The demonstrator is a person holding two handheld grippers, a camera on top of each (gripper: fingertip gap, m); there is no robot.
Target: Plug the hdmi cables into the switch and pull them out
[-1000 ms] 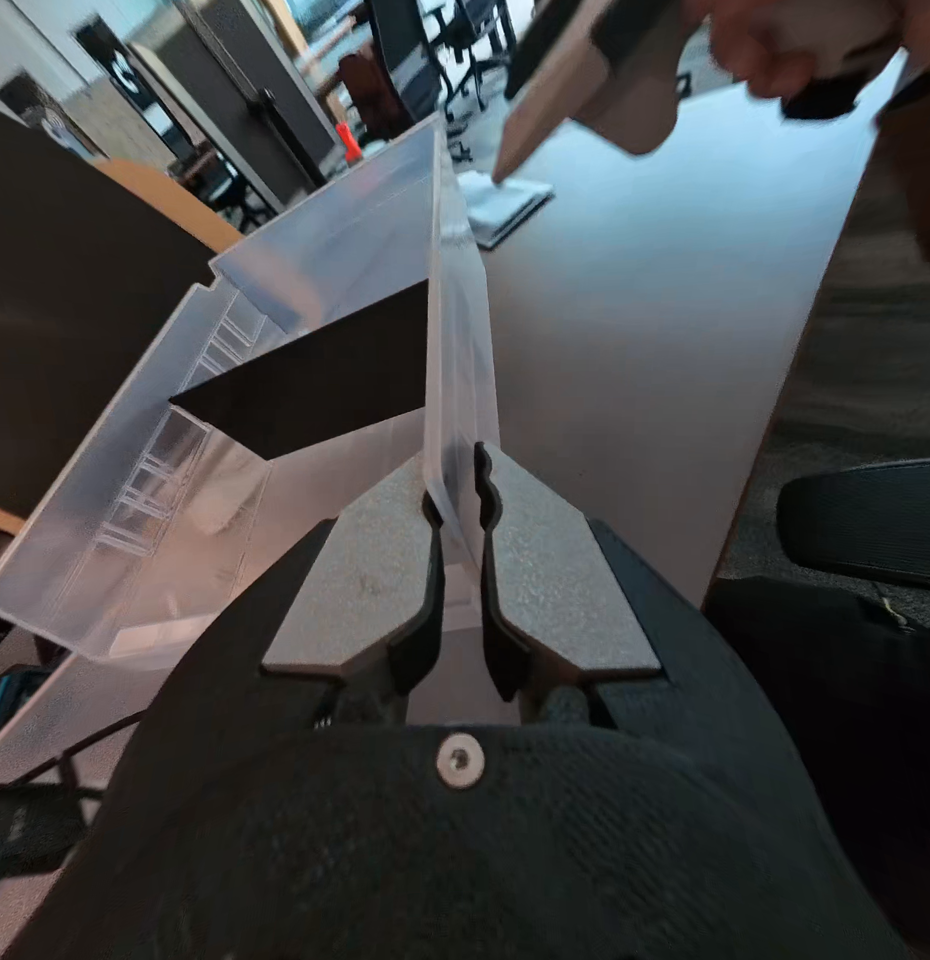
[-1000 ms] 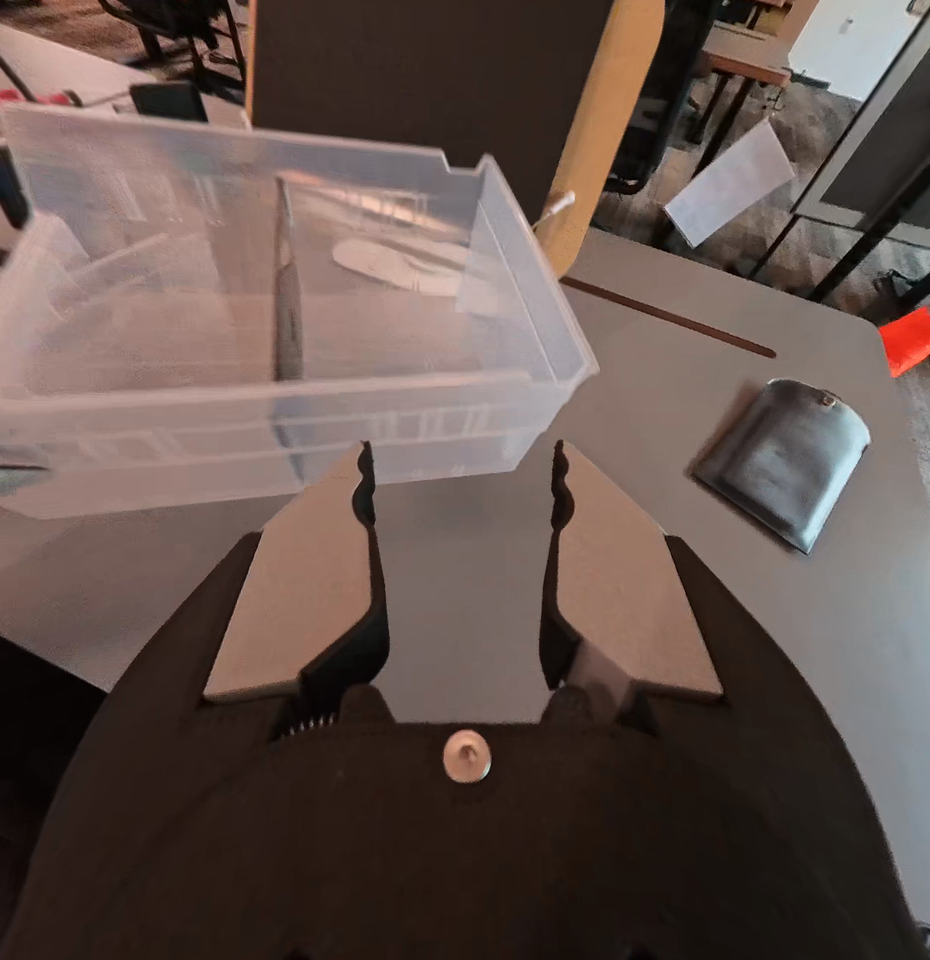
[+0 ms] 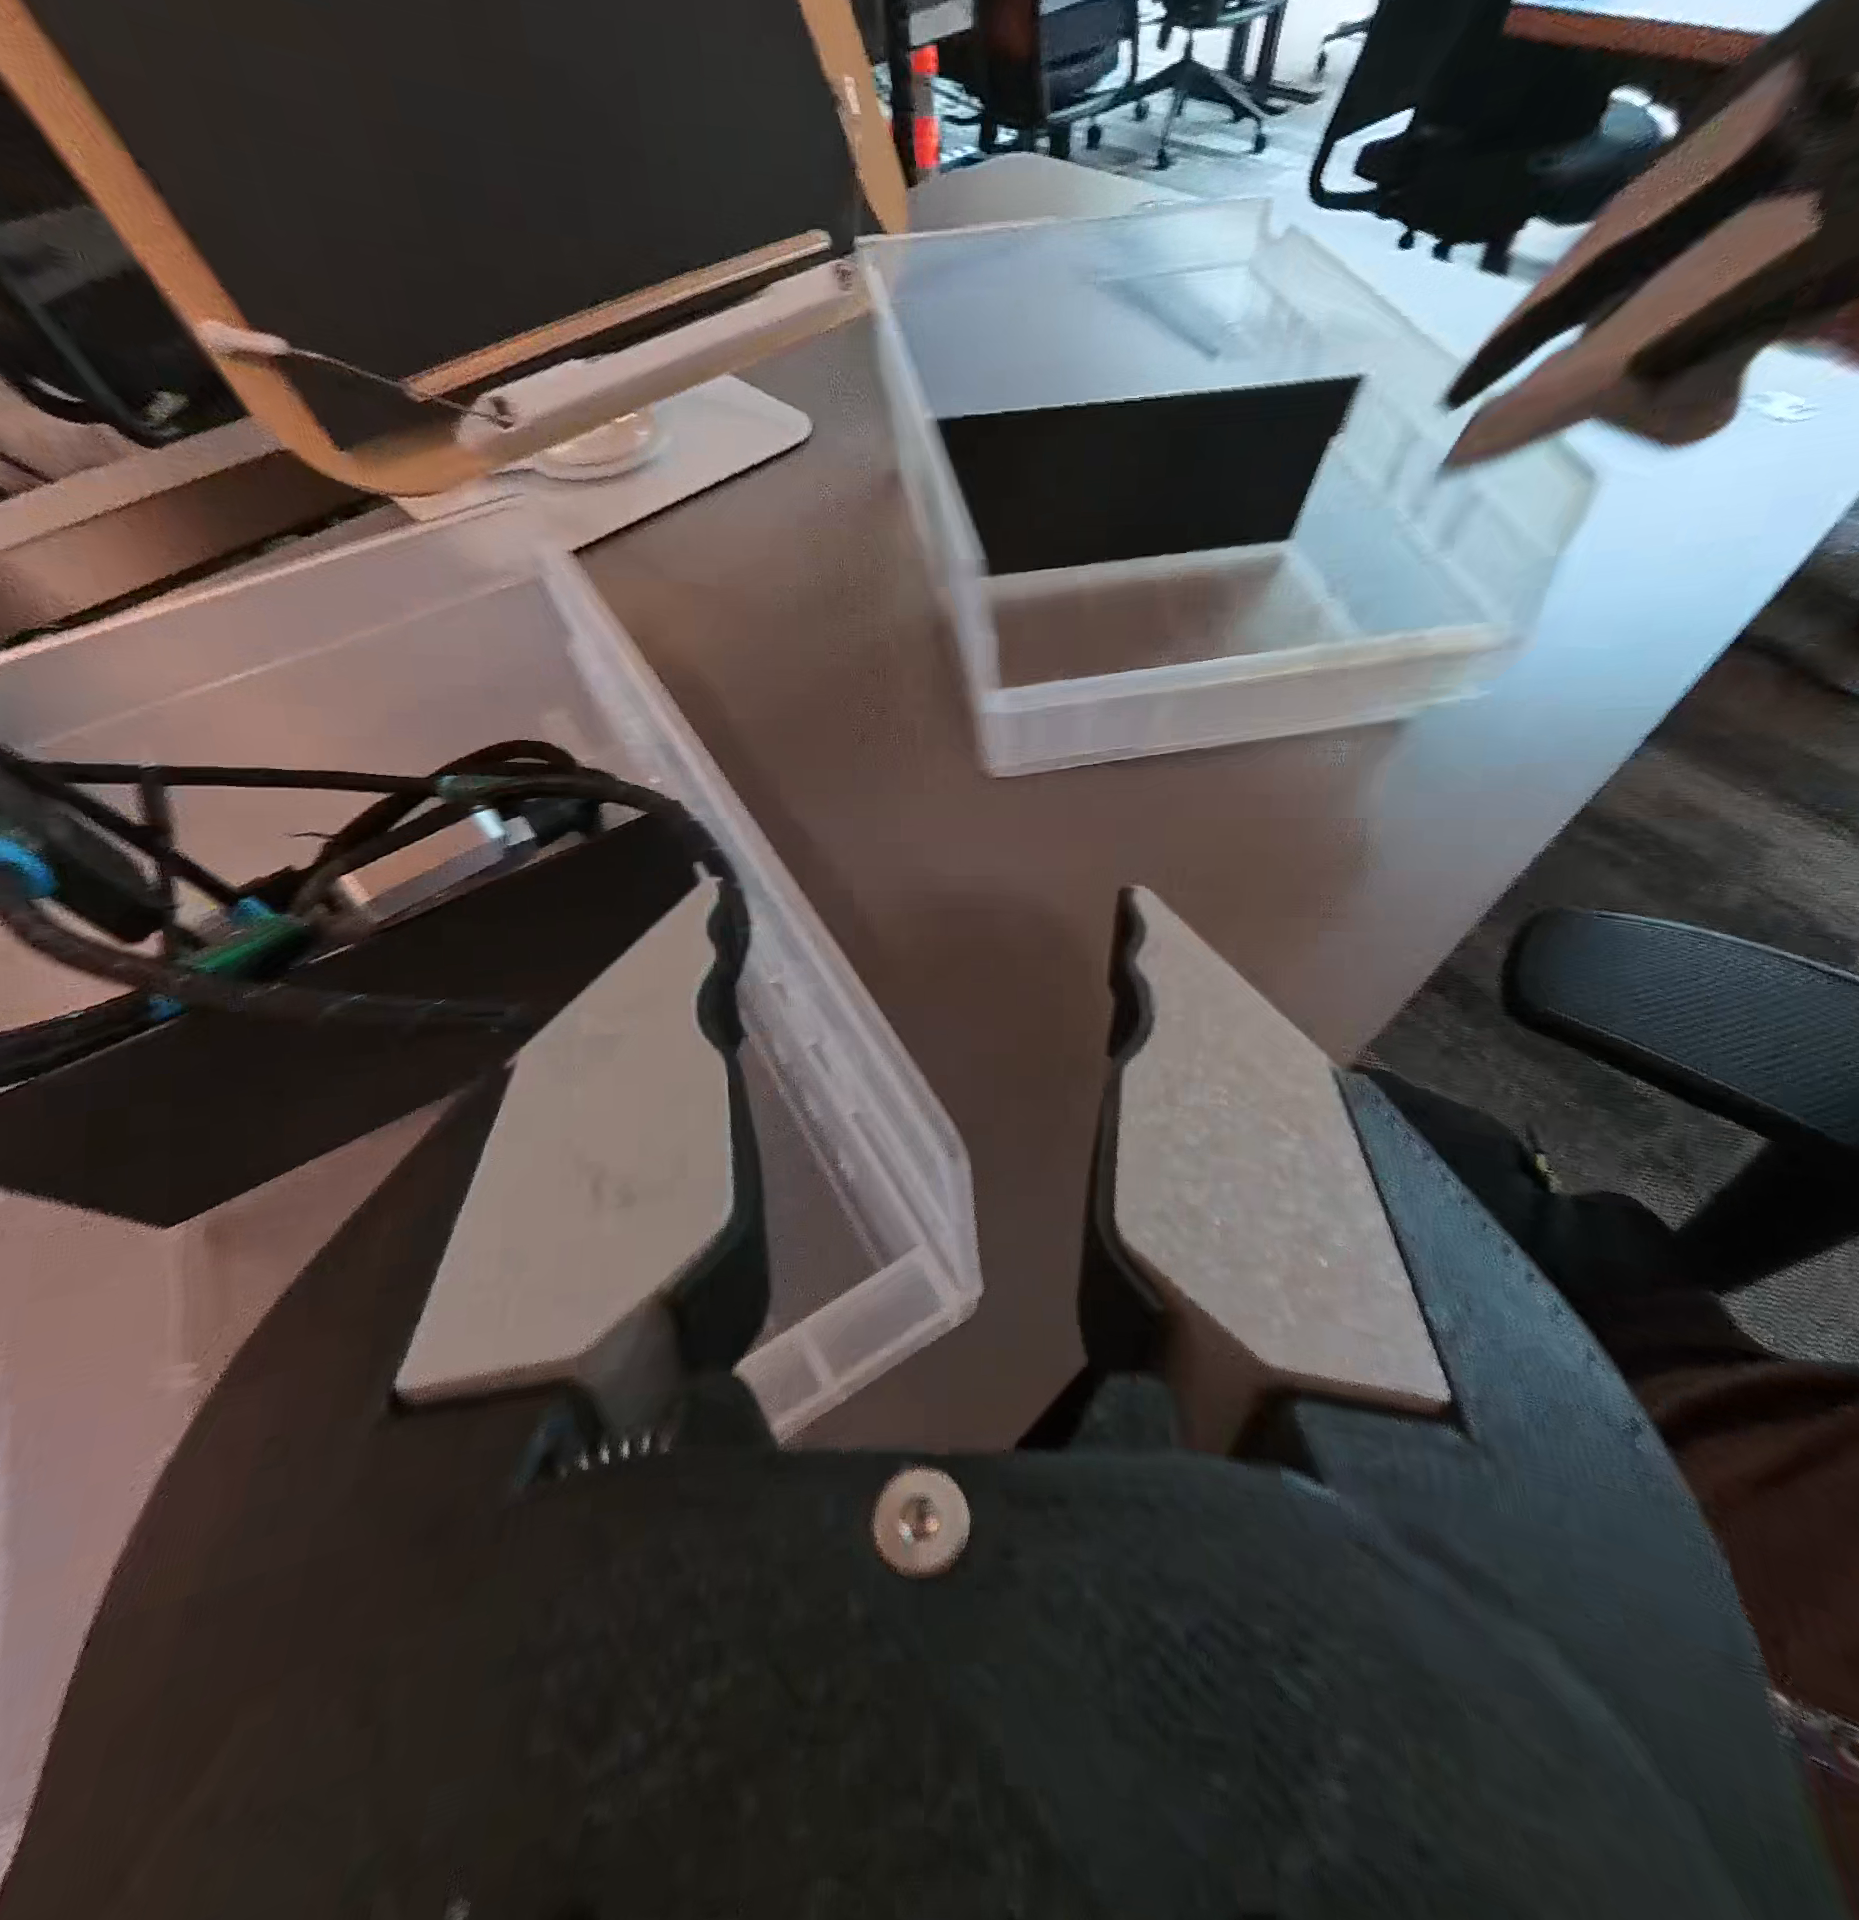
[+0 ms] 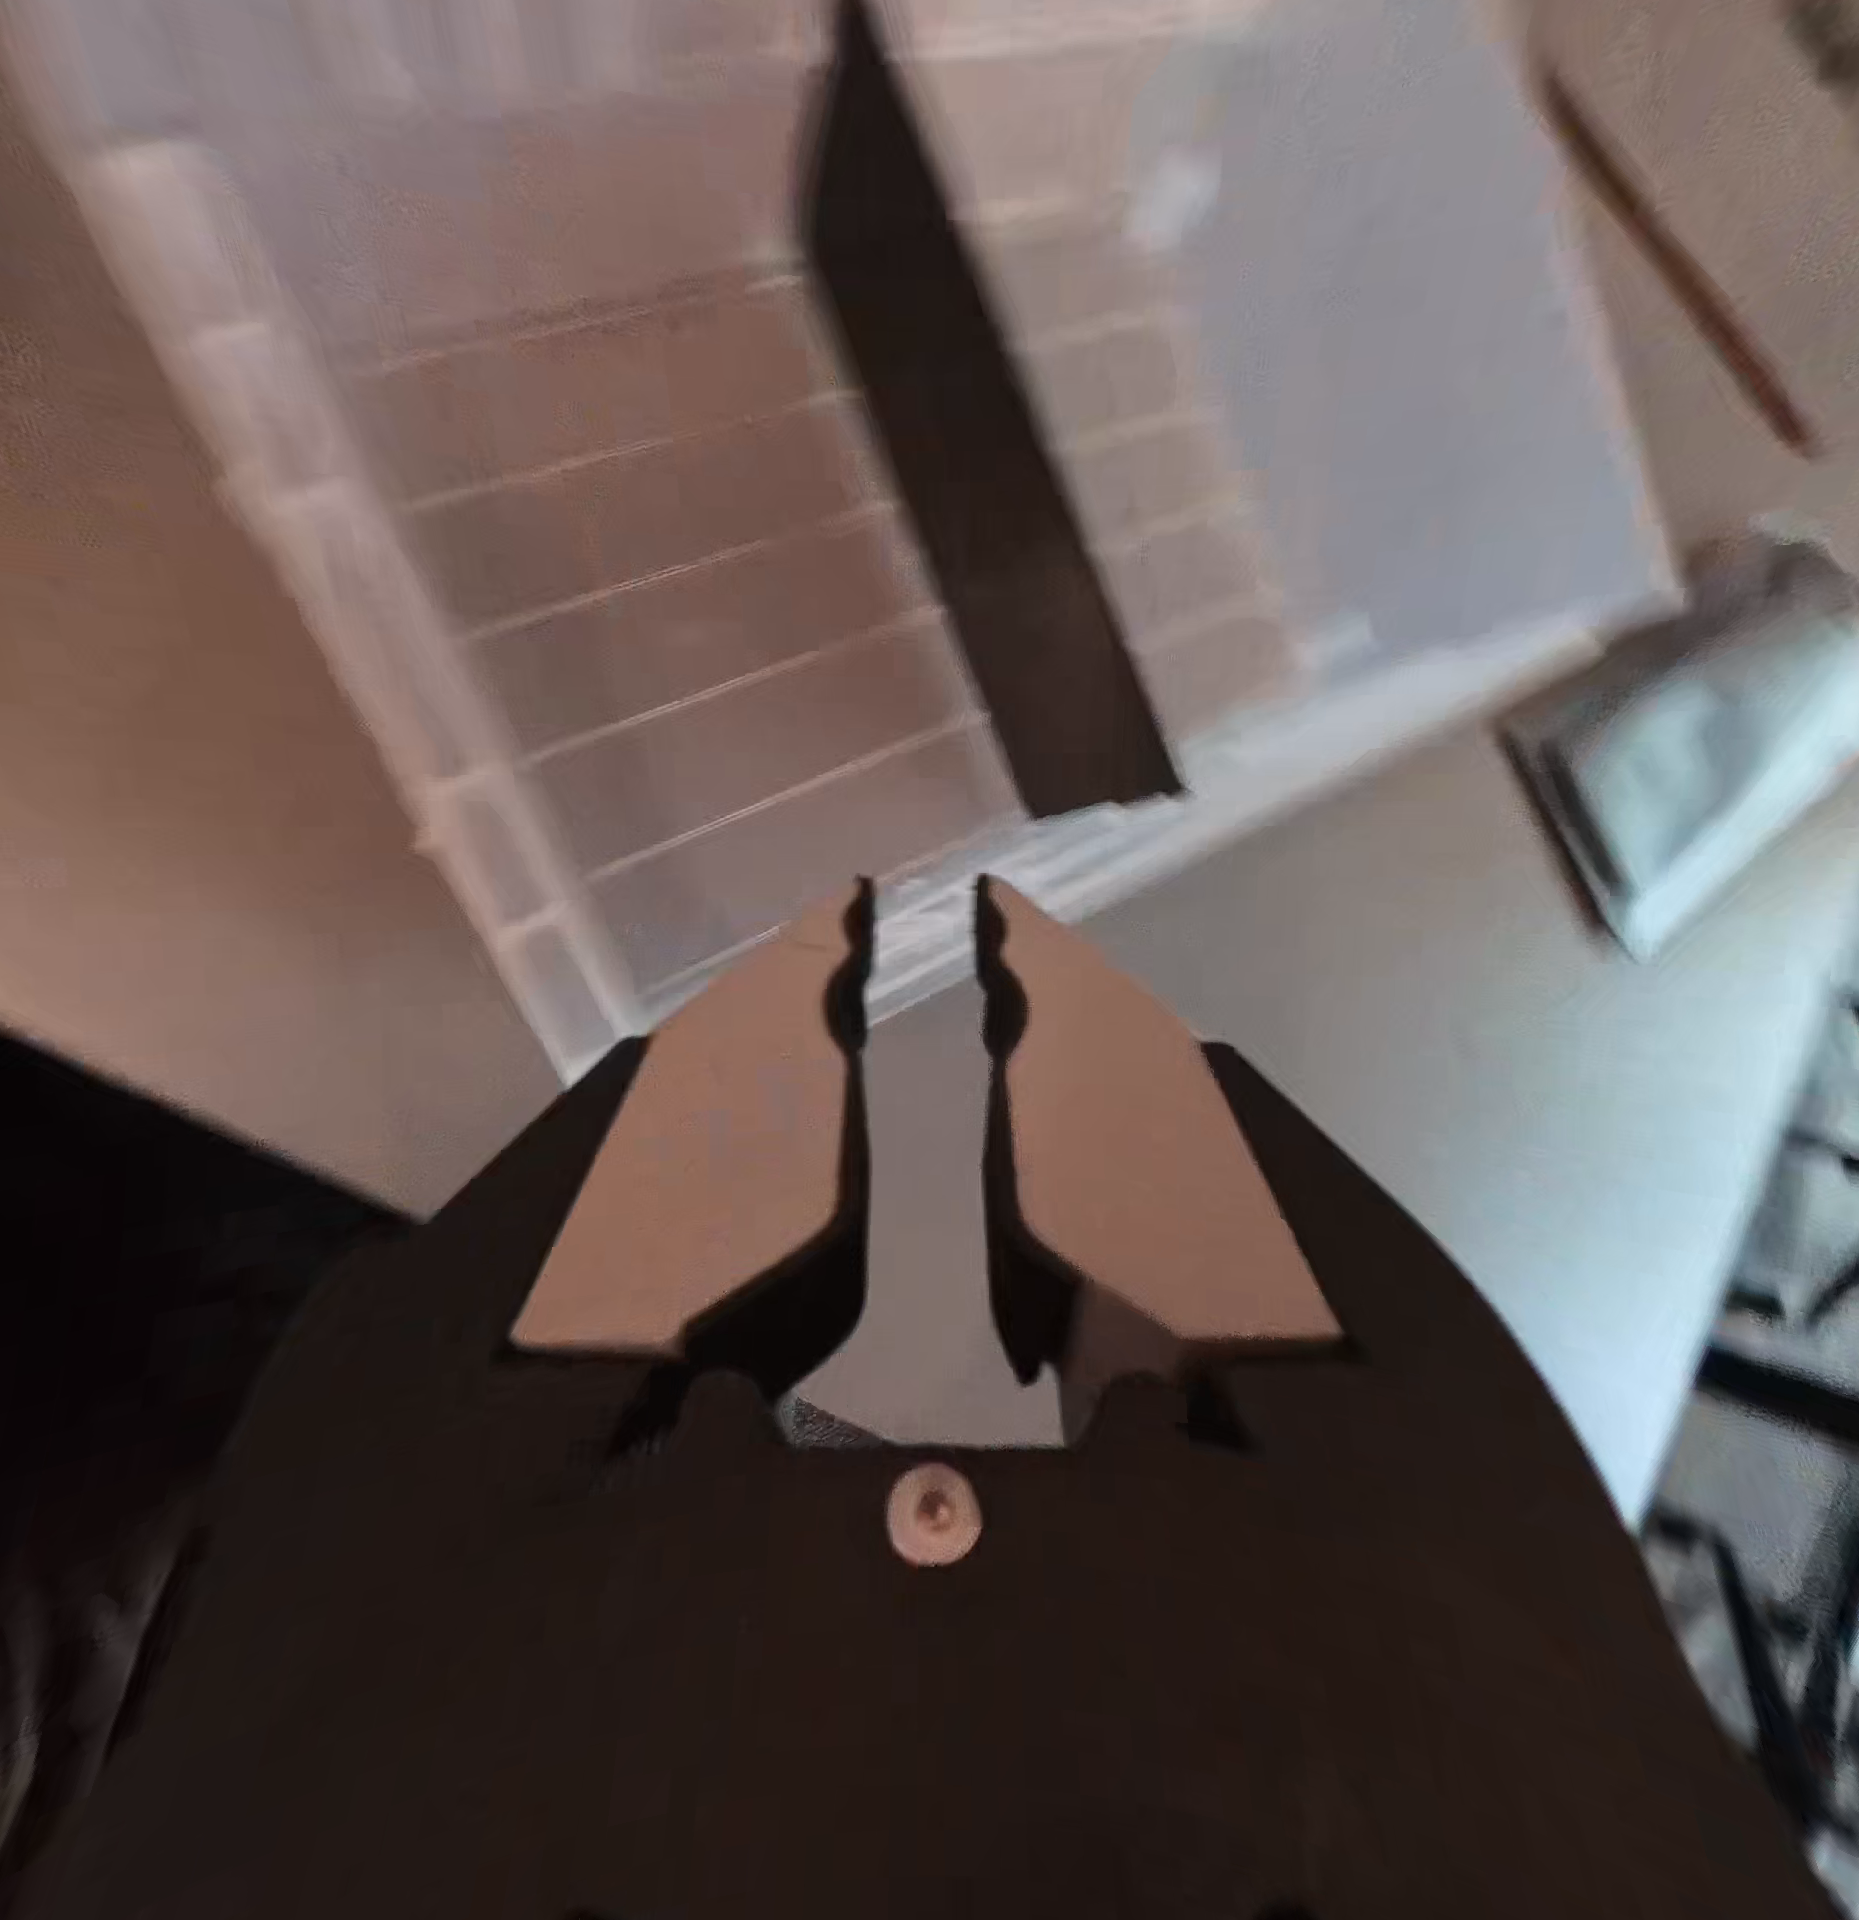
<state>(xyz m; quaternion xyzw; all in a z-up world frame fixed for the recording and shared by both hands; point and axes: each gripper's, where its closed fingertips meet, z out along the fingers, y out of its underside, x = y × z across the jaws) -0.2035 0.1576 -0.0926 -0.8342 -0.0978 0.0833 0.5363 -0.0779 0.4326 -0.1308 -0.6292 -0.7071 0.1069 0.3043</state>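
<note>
Presently left hand-held gripper [image 3: 920,951] hovers spread, empty; hdmi cables [image 3: 312,883] lie at nine o'clock inside clear bin [image 3: 800,1039]. Right hand-held gripper [image 4: 923,904] slightly parted, empty, over counter [image 4: 1372,1039].

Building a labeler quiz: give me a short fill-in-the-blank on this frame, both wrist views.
1. The left gripper has its jaws ____.
2. The tangle of cables lies inside the ____ clear bin, the one at the left fingertip.
3. The farther clear bin holds an upright divider coloured ____.
4. The right gripper points at a clear bin with nothing ____ its fingers.

Missing: open; nearer; black; between
</note>
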